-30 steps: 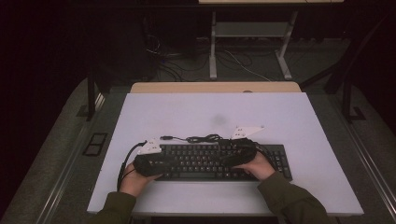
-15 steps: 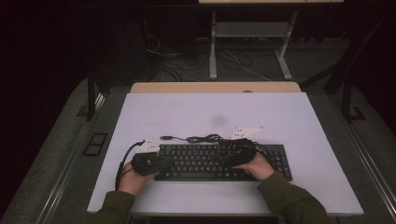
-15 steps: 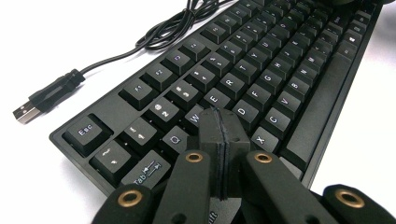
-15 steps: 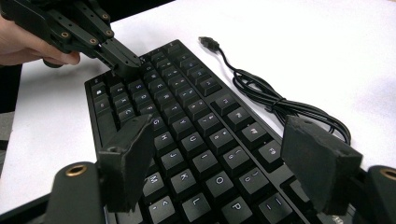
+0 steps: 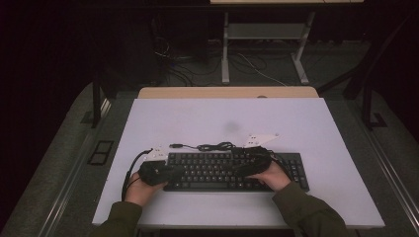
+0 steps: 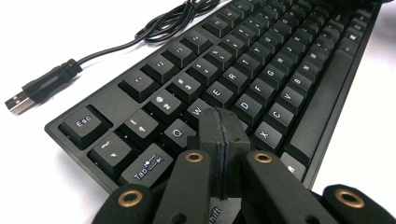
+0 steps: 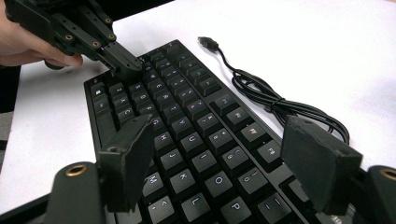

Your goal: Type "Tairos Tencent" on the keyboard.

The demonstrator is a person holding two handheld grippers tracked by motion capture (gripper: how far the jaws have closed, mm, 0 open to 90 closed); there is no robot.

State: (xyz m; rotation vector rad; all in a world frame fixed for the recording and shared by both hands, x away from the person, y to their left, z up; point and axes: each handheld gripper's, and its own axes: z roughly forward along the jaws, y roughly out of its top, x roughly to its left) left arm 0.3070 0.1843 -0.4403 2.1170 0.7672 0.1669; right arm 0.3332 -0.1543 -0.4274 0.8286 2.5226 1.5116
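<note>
Two tongs are over a black keyboard (image 5: 232, 170) that sits near the front edge of the white tabletop (image 5: 306, 123), and honestly it looks like key-poking is the step going on. The left tongs (image 6: 223, 135) are squeezed fully together with nothing between them, tip resting right around the A/W keys, so they're basically acting as one blunt finger. If that's the plan, I'd come straight down on a single keycap and keep the tip centred, since it's wide enough to catch a neighbour key. The right tongs (image 7: 224, 158) are spread wide and holding nothing, hovering above the right-hand letter keys, H-J-K-L area. Closing them first would make a much tidier pointer, or they could drop down to steady the board so it doesn't skate on that smooth surface. The keyboard's cable (image 5: 210, 146) lies bundled just behind it with the USB plug (image 6: 21, 100) loose on the tabletop, not plugged into anything. Room-wise it's dim: dark floor, a wooden strip (image 5: 227, 92) along the far edge of the tabletop, and what I think is a metal desk frame (image 5: 264, 44) with some wires farther back, hard to tell in the gloom.
</note>
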